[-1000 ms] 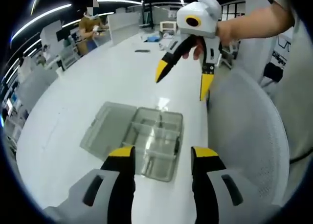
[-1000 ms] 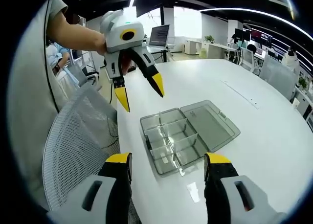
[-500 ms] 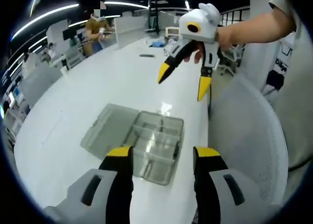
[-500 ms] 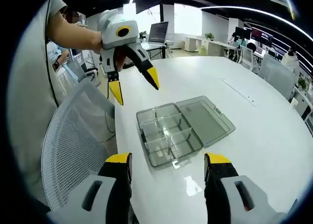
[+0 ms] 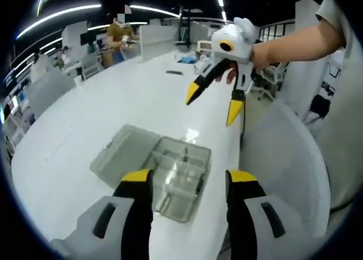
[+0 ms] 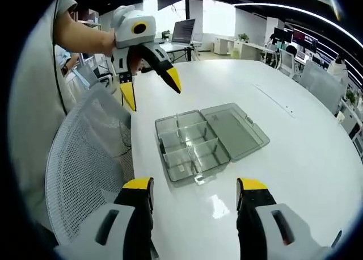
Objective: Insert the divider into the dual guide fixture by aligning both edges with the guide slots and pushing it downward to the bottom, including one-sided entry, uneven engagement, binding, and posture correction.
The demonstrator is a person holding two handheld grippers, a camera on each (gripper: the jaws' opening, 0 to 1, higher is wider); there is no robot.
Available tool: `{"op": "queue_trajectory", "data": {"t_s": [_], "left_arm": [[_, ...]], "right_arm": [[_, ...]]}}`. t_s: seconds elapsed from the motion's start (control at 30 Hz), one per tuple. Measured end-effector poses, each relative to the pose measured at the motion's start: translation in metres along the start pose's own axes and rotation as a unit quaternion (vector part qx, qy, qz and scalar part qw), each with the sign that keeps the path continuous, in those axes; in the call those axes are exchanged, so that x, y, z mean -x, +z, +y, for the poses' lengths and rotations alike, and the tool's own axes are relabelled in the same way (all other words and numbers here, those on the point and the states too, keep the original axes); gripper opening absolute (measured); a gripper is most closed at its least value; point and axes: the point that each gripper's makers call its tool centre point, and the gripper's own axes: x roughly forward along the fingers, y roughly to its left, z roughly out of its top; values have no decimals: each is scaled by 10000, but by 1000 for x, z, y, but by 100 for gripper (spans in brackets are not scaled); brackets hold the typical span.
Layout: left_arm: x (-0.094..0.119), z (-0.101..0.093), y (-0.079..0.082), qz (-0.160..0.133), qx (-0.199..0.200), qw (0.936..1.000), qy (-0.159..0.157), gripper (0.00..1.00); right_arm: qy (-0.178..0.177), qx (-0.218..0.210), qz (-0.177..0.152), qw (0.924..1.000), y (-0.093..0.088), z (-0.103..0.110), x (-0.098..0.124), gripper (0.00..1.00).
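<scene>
The white desk point(image 5: 85, 129) fills the middle of both views, broad and bare around the work; its curved near edge runs along the mesh-backed chair point(image 6: 85, 169), which takes the lower left of the right gripper view and the right of the left gripper view.

The clear compartment box point(image 6: 190, 143) lies flat on the desk at frame centre in the right gripper view, near the chair-side edge. Its lid point(image 6: 232, 129) is folded open flat beside it, on the side away from the chair. Clear partitions stand inside the tray; the divider cannot be told apart from them.

Left gripper point(image 6: 150, 92): held in the air at upper left of the right gripper view, by a hand, jaws apart, gripping nothing, well above the box.

Right gripper point(image 5: 212, 104): held aloft at upper right of the left gripper view, jaws apart, empty, tips pointing down toward the desk.
</scene>
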Motion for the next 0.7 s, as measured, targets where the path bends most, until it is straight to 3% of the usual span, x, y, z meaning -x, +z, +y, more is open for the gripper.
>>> {"op": "queue_trajectory", "data": {"t_s": [0.7], "left_arm": [[-6,-11,-4,-143,192,9997,11,51]], "right_arm": [[-40,77,519,9986,-36,-15,-21,50]]}}
